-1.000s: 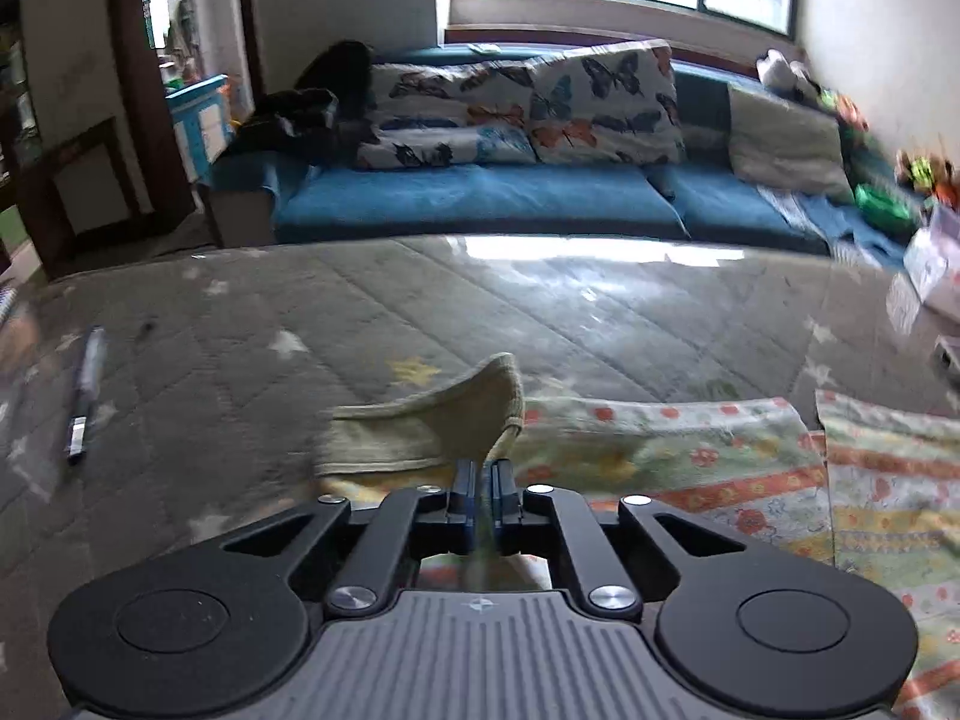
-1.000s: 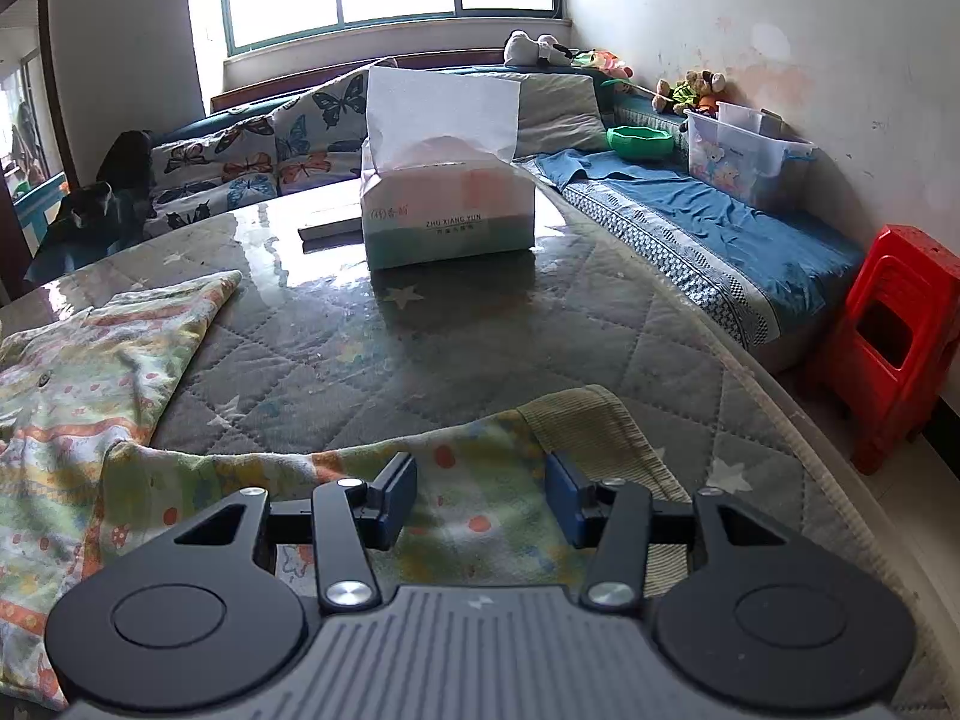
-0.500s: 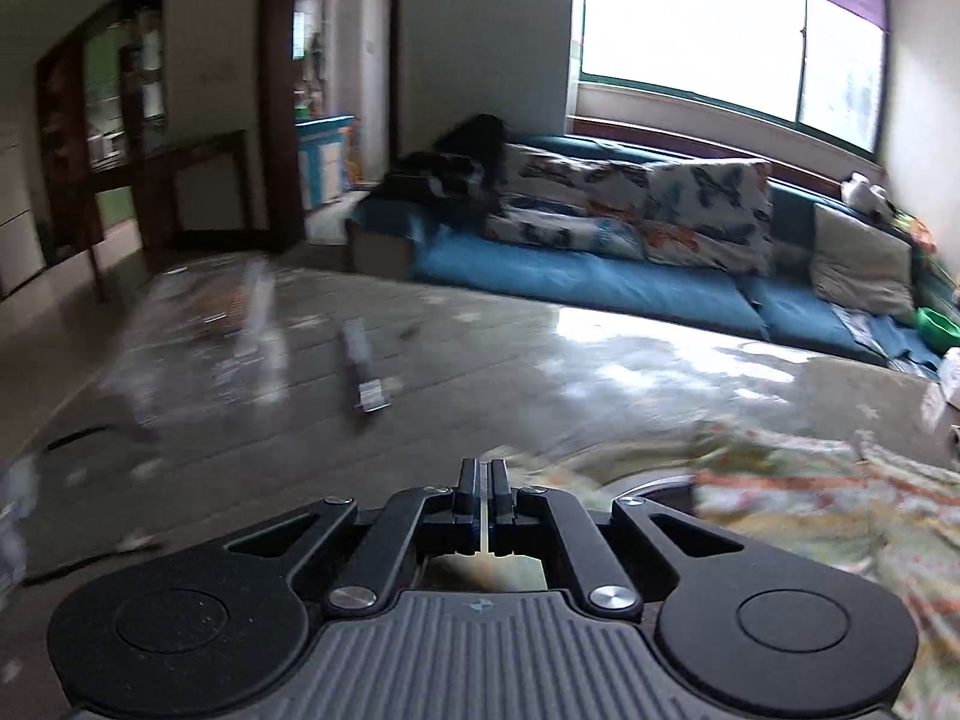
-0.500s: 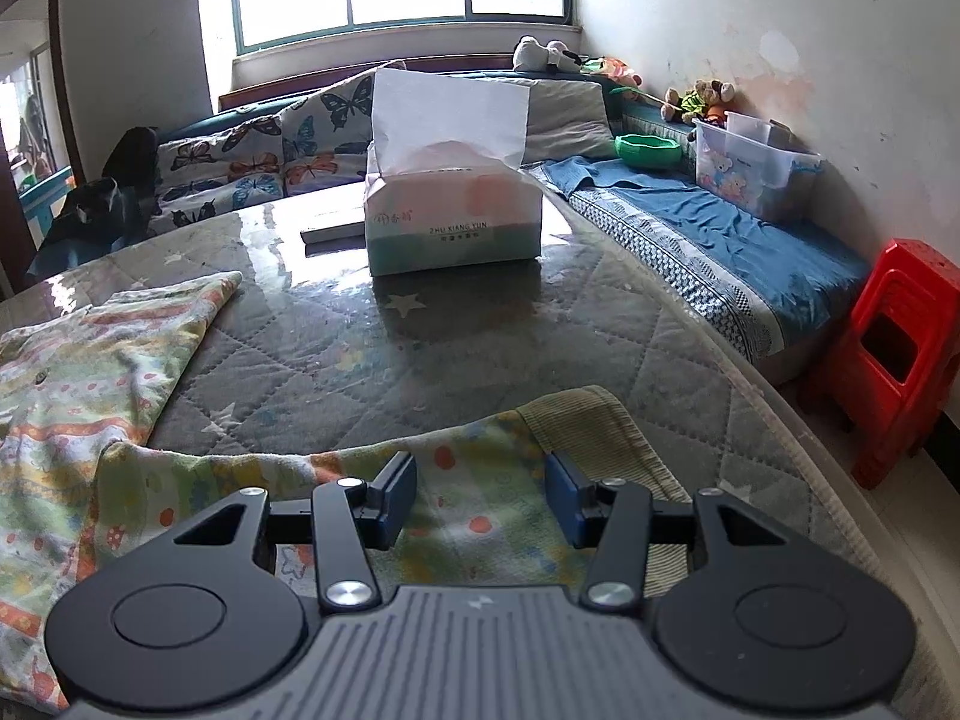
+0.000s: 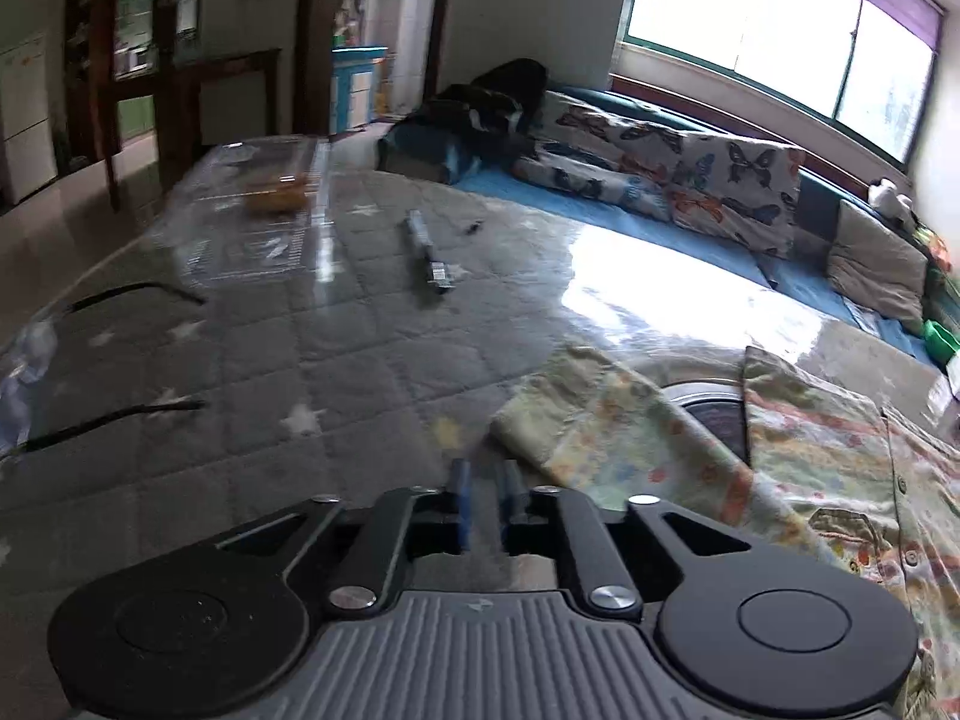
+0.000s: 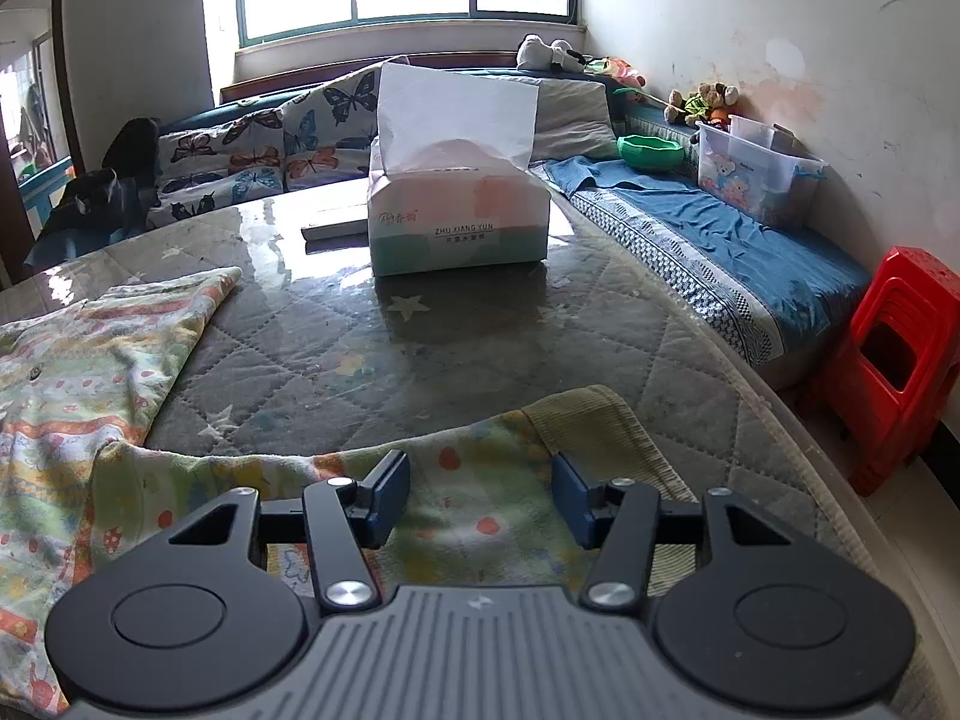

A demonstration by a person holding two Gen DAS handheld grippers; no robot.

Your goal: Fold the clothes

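A pale printed child's garment (image 5: 810, 456) lies spread on the quilted table. In the left wrist view one sleeve with a yellow-green cuff (image 5: 576, 414) lies flat just right of my left gripper (image 5: 483, 492), whose jaws stand slightly apart with nothing between them. In the right wrist view the other sleeve (image 6: 480, 492) with its ribbed cuff (image 6: 594, 426) lies under my right gripper (image 6: 480, 501), which is open wide and empty above the cloth. The garment's body (image 6: 78, 354) lies at the left.
A tissue box (image 6: 459, 222) stands on the table (image 6: 480, 348) beyond the right gripper. A pen (image 5: 427, 252) and black cables (image 5: 114, 417) lie on the left part of the table. A blue sofa (image 5: 660, 180) is behind, a red stool (image 6: 894, 360) at right.
My left gripper was shut on the sleeve cuff, swung left, then let it go and its jaws parted slightly. The sleeve now lies flat. The right gripper has stayed open over its sleeve.
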